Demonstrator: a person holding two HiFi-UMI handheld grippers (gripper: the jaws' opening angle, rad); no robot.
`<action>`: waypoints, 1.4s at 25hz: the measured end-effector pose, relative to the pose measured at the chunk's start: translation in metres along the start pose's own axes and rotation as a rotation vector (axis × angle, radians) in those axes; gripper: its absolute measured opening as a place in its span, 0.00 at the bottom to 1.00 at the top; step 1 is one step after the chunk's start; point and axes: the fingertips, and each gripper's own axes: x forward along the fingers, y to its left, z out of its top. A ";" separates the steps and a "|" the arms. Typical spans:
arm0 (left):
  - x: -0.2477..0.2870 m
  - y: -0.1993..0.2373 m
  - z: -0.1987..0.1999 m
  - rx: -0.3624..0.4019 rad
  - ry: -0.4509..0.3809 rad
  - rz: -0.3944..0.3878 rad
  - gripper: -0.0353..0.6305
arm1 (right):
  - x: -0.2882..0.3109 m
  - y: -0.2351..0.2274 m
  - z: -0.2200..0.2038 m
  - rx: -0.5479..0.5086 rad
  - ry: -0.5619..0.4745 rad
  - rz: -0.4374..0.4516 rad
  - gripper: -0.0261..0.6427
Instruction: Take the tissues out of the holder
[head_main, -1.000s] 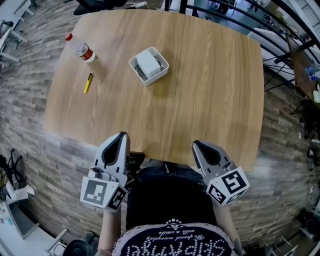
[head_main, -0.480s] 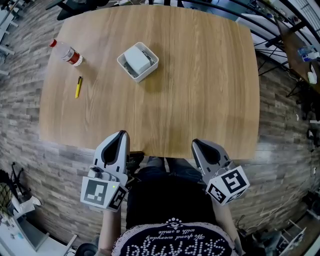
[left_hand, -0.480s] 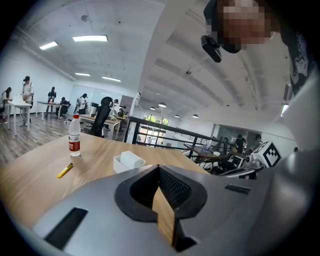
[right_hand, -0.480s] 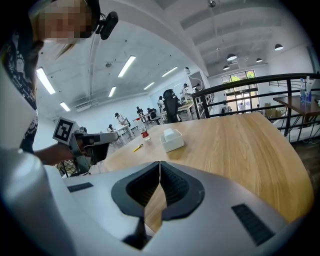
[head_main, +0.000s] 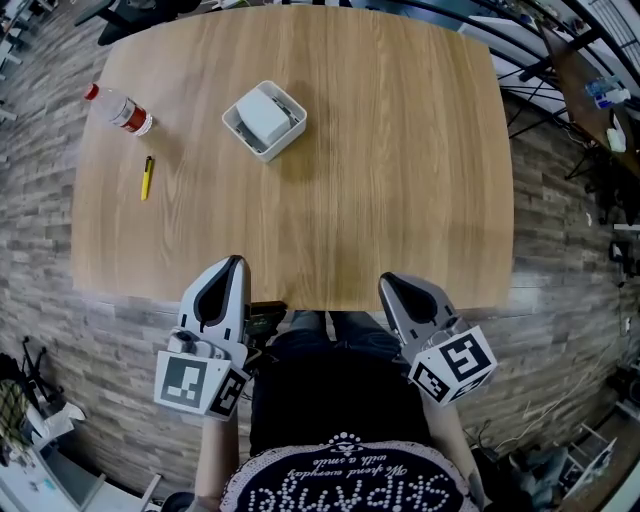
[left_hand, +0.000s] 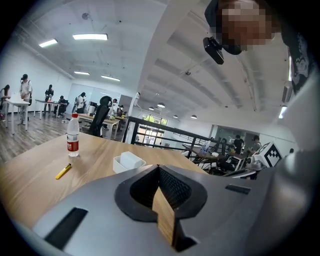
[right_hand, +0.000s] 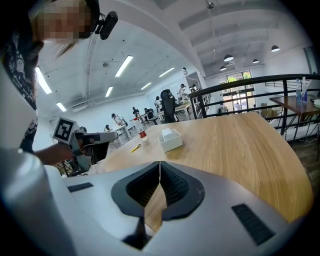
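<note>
A white square tissue holder stands on the far left part of the wooden table, with a white pack of tissues lying in it. In the left gripper view the holder and its tissues are small and far ahead; the right gripper view also shows the holder and tissues. My left gripper and right gripper hang just off the table's near edge, far from the holder. Both are shut with nothing in them, left gripper and right gripper.
A clear water bottle with a red label lies at the far left corner, with a yellow pen near it. A black railing runs past the table's right side. People and desks stand far off in the room.
The head view has shifted, so the table, holder, bottle and pen sit further left and up in the frame. Both grippers stay shut by the near edge.
</note>
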 end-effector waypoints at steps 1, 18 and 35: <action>0.000 0.000 0.000 0.000 -0.001 0.000 0.06 | 0.001 0.001 0.000 0.000 0.001 0.000 0.06; -0.006 0.013 -0.004 -0.030 -0.007 0.047 0.06 | 0.015 0.003 0.008 -0.048 -0.002 0.024 0.06; -0.002 -0.014 -0.006 -0.092 -0.024 0.052 0.06 | 0.125 -0.009 0.073 -0.224 0.002 0.138 0.45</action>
